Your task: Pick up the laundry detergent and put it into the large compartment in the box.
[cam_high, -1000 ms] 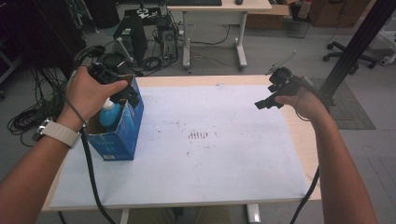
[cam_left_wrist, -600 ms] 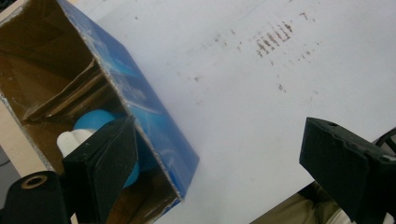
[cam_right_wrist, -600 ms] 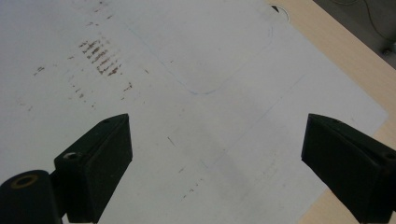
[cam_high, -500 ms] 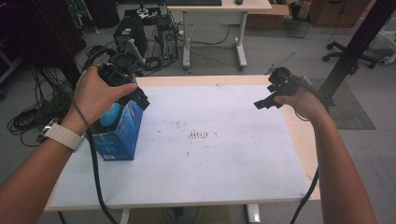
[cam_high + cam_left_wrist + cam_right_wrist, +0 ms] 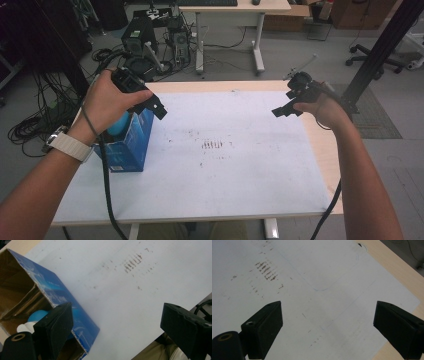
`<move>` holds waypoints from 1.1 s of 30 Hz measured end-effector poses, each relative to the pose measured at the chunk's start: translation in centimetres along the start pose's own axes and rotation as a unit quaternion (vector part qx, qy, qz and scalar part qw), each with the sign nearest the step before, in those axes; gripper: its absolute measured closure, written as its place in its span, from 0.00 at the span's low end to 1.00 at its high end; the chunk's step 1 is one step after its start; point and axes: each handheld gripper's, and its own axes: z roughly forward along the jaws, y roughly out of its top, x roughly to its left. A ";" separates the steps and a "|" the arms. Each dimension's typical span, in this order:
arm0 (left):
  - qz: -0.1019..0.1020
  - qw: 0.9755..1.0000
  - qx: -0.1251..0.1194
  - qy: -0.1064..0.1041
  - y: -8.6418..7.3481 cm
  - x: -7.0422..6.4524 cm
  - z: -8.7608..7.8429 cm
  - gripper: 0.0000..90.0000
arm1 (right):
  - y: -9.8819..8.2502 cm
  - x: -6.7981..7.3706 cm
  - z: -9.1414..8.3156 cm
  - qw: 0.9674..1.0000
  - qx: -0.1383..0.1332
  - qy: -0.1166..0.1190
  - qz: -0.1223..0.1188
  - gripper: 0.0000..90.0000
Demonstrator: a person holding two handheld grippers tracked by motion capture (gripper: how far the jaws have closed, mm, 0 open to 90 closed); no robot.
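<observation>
The white-topped rectangular wooden table (image 5: pixel 240 170) is bearing an open blue cardboard box (image 5: pixel 131 145) at its left edge. The left gripper (image 5: pixel 156 107) is hovering above the box, jaws spread, gripping nothing. The right gripper (image 5: pixel 282 110) is hovering over the right side, jaws likewise spread and empty.

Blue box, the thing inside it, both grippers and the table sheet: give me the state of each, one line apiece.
Blue box: upright at the table's left, top flaps open.
Blue-and-white item: inside the box, partly hidden.
Left gripper: above the box, jaws wide apart, nothing between them.
Right gripper: held above the table's right side, jaws wide apart, empty.
White sheet: flat on the table, smudged with dark marks near the middle.
</observation>
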 end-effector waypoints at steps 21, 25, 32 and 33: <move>0.046 0.999 0.000 -0.014 1.0 -2.2 0.6 0.13 | 0.1 0.1 0.1 1.000 0.000 0.000 -0.001 0.10; 0.053 0.998 -0.002 -0.016 1.1 -2.4 0.6 0.13 | 0.1 0.1 0.0 1.000 -0.003 0.000 -0.002 0.10; 0.062 0.998 -0.002 -0.020 1.2 -3.0 0.8 0.13 | 0.1 0.2 -0.1 1.000 -0.003 -0.001 0.000 0.10; 0.065 0.998 -0.001 -0.021 1.2 -3.1 0.8 0.13 | 0.1 0.2 -0.1 1.000 -0.004 0.000 0.000 0.10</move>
